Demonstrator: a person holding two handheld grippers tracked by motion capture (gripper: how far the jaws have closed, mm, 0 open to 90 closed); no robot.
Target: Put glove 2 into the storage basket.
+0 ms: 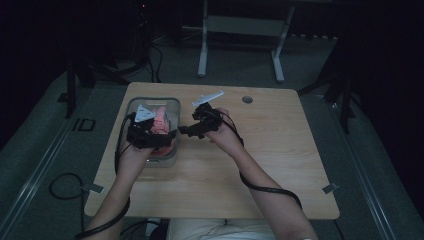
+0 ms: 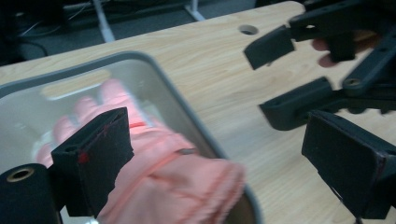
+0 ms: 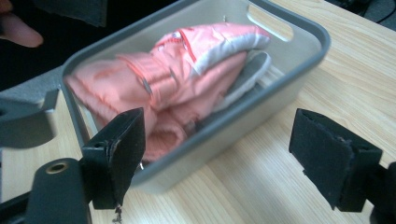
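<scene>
A pink glove (image 3: 187, 70) lies in a grey tub (image 3: 299, 60), and the tub sits on the left part of the wooden surface (image 1: 270, 150). The glove is puffy, with a pale grey side that faces up near one end of the tub. Its cuff end hangs over the tub's rim on the near side. There is a small bit of print on the pink cloth, but it is too small and blurry to read. The tub (image 2: 187, 107) has slot handles cut into its short walls. The left hand-held gripper (image 1: 152, 136) is over the tub, above the glove (image 2: 159, 172). Its jaws stand wide apart and hold nothing; the glove lies under one of them. The right hand-held gripper (image 1: 187, 131) is just beside the tub, over the bare wood, and points at the tub's side. Its jaws are wide apart too, with nothing between them. The two grippers are near each other. A cable (image 1: 270, 189) runs from the right one along the person's arm. Farther back on the surface is a small round hole (image 1: 247, 99). Behind the surface, on the grey floor (image 1: 310, 65), stands a white frame (image 1: 240, 30).
</scene>
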